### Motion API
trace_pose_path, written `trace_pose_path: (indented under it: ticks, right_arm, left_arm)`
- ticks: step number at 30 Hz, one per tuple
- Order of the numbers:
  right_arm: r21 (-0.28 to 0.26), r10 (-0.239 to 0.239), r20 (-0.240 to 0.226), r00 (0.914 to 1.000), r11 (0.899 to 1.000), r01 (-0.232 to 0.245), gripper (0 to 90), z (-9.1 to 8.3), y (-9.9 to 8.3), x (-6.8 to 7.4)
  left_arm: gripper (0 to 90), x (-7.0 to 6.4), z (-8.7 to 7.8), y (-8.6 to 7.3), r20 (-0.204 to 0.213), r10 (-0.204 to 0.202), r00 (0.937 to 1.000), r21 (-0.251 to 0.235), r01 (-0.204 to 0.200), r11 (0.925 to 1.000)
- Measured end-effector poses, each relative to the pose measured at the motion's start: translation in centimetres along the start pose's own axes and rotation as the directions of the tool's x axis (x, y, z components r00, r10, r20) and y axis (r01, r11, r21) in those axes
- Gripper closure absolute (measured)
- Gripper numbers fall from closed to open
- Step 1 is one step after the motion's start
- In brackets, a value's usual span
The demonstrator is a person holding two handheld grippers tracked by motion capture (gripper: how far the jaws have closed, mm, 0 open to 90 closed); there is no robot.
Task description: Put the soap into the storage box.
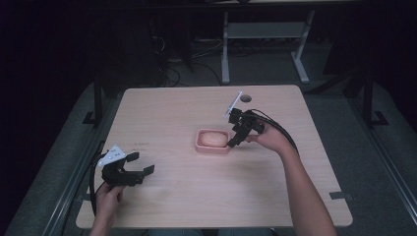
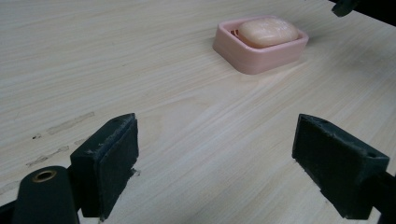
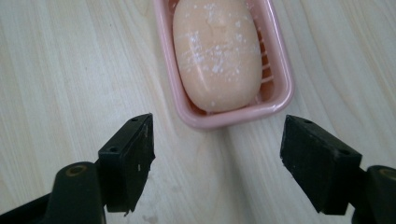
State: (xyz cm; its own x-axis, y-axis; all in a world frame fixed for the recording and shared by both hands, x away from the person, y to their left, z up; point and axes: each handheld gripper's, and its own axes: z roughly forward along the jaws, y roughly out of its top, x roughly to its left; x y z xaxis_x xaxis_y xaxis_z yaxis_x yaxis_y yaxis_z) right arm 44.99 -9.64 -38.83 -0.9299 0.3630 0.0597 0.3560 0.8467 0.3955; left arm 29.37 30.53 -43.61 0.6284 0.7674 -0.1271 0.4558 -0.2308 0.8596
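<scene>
While our right gripper (image 3: 217,161) waits with jaws apart beside the pink plastic soap dish (image 3: 280,98), the smooth peach soap bar (image 3: 217,51) inside might slip if squeezed crookedly.

A light wooden rectangular tabletop (image 1: 196,201) is seen beneath both the left gripper (image 1: 141,163) and the right gripper (image 1: 232,142). Faint smudged marks (image 1: 141,143) are found on the wood just beyond the left gripper. A small round dark hole (image 1: 245,99) is set into the board just beyond the right gripper. Far beyond that gripper, a white metal desk frame (image 1: 225,49) is placed on the grey floor (image 1: 383,147), and dark tangled cables (image 1: 169,73) are spread to its left.
</scene>
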Motion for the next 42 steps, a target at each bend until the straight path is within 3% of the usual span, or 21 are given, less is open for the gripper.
trace_pose_path:
  ticks: [17,34,42]
  right_arm:
    - [-0.018,0.050,0.010,0.9987,0.999,-0.050,25.5,-1.3,-3.7,0.3]
    - [-0.018,0.097,0.002,0.9953,0.995,-0.097,25.4,-1.1,-6.7,0.6]
    - [-0.044,0.119,0.010,0.9929,0.992,-0.118,25.5,-1.6,-8.5,0.9]
  left_arm:
    - [14.3,-0.1,0.1,0.0,0.002,0.003,1.0000,0.009,-0.003,1.0000]
    - [14.3,-0.1,0.1,0.0,0.001,0.005,1.0000,0.011,-0.005,0.9999]
    - [14.3,-0.1,0.2,0.0,-0.001,0.012,0.9999,0.009,-0.012,0.9999]
